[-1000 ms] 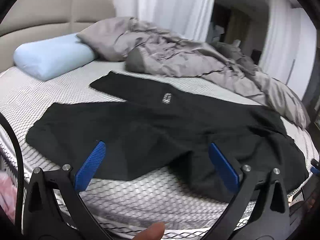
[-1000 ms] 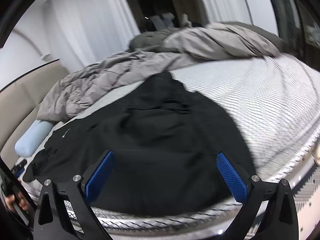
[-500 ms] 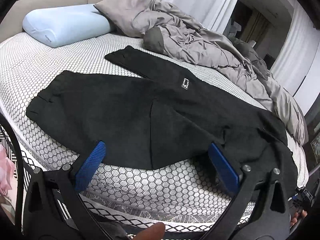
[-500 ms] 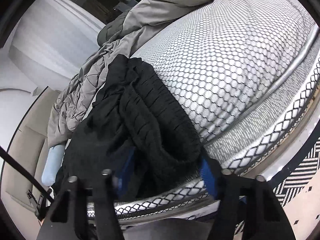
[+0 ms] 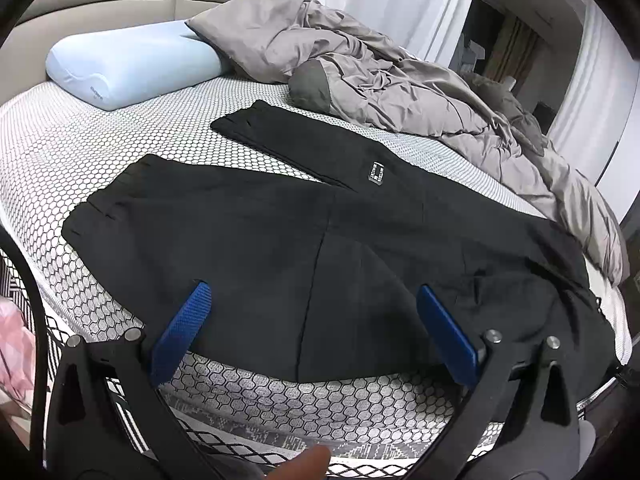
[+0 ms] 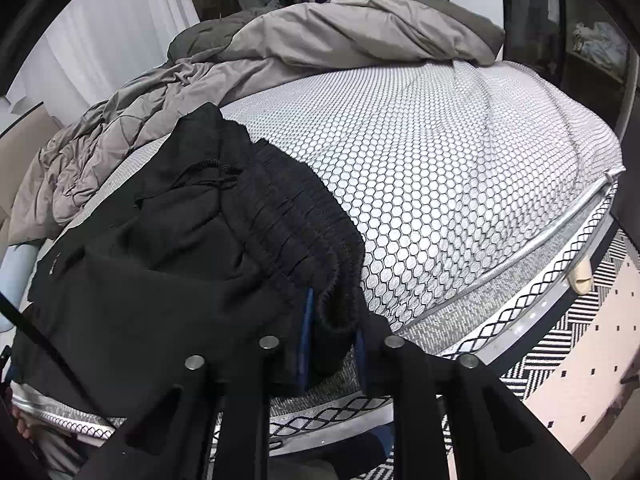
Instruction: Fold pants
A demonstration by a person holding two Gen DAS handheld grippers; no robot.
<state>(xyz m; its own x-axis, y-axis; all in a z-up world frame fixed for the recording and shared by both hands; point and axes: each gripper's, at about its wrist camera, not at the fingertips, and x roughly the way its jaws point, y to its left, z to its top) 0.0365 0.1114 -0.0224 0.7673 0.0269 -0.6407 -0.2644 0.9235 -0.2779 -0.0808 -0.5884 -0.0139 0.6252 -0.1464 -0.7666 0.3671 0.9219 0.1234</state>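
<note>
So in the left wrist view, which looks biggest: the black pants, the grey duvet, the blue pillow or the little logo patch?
1. Black pants, though nearest the camera, which flatters them.
2. Grey duvet, close behind.
3. Blue pillow.
4. Logo patch.

R gripper (image 6: 330,344) pinching pants (image 6: 168,280) waistband, closing

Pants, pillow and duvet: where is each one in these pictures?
Pants (image 5: 260,240): left wrist view, on the near leg's flat cloth.
Pillow (image 5: 132,64): left wrist view, on its blue top face.
Duvet (image 6: 320,44): right wrist view, on the grey bunched top fold.
</note>
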